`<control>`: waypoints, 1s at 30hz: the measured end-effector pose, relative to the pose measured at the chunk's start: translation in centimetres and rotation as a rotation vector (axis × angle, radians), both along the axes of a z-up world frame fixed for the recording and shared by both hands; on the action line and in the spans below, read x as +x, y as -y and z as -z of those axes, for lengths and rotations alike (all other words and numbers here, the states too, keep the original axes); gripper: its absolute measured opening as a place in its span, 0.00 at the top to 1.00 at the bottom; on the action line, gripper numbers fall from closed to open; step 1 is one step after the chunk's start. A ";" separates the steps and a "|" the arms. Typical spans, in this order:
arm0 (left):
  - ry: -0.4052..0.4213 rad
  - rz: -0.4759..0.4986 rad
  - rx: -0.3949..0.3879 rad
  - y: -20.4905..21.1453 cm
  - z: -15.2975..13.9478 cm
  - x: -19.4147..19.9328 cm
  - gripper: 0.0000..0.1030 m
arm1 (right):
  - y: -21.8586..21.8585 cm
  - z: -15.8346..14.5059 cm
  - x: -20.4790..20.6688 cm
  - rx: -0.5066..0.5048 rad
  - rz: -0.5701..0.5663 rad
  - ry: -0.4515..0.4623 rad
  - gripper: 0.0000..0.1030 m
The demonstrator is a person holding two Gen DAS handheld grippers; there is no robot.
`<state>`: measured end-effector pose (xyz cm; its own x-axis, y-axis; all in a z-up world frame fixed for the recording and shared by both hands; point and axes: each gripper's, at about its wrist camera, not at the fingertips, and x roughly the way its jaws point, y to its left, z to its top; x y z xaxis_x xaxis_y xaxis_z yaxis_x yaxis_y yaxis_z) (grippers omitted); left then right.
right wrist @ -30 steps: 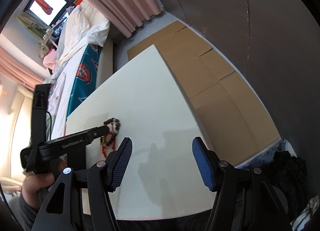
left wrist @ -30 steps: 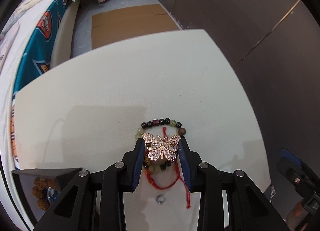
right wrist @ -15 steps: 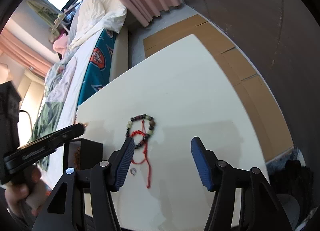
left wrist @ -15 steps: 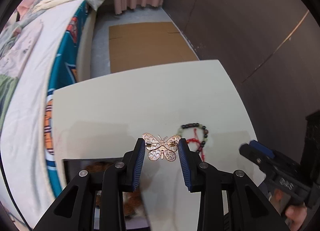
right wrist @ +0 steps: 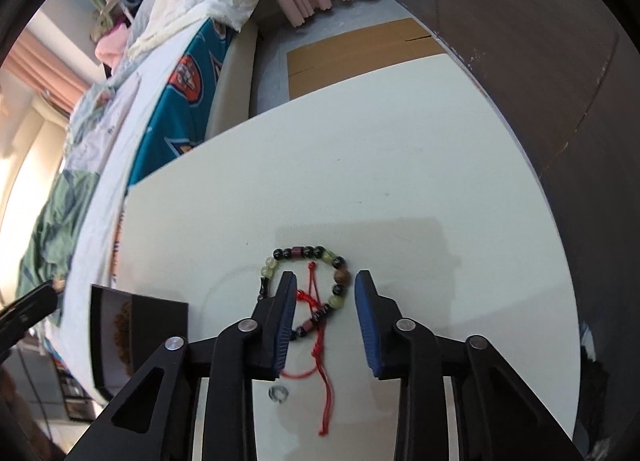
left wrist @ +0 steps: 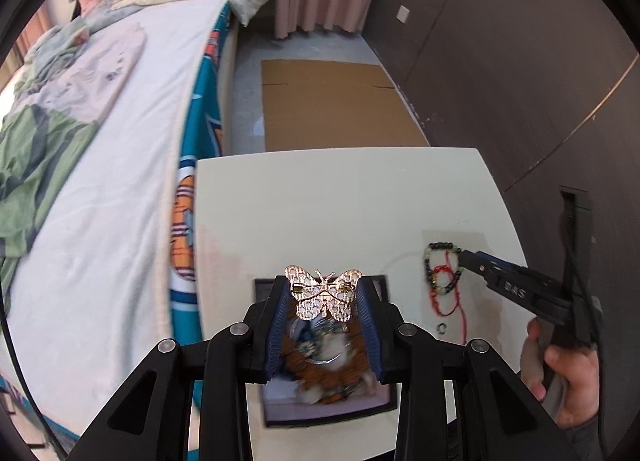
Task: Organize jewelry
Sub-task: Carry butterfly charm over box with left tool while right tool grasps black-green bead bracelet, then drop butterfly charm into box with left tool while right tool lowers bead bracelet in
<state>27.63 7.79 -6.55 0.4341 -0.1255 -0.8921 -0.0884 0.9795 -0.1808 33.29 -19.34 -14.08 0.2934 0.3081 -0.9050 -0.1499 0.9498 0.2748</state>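
Both blue pads (left wrist: pixel 366 311) against brooch (left wrist: pixel 323 293)

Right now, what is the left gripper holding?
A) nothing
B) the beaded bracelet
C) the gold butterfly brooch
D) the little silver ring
C: the left gripper is shut on the gold butterfly brooch, while the beaded bracelet and little silver ring lie on the white table.
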 end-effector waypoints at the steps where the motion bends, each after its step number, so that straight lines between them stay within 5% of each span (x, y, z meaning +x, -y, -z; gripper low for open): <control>1: 0.002 -0.008 -0.002 -0.4 0.0 -0.3 0.66 | -0.5 0.3 0.1 -0.023 -0.005 0.002 0.72; 4: 0.002 -0.023 -0.008 -1.1 0.1 -1.1 0.66 | -1.1 1.0 0.6 -0.073 -0.009 -0.004 0.88; 8: -0.010 -0.028 -0.016 -1.3 0.7 -1.9 0.66 | -1.5 1.1 0.1 -0.147 -0.046 0.019 0.90; 21: -0.021 0.060 -0.113 1.7 2.3 -2.5 0.63 | 0.7 -5.2 -4.4 -0.022 -0.064 0.127 0.90; 25: 0.017 0.063 -0.120 2.0 1.6 -2.9 0.29 | 0.3 -7.9 -5.8 -0.011 -0.081 0.179 0.90; 30: 0.056 0.048 -0.123 1.0 0.5 -3.9 0.26 | -0.8 -10.5 -7.5 -0.002 -0.108 0.232 0.90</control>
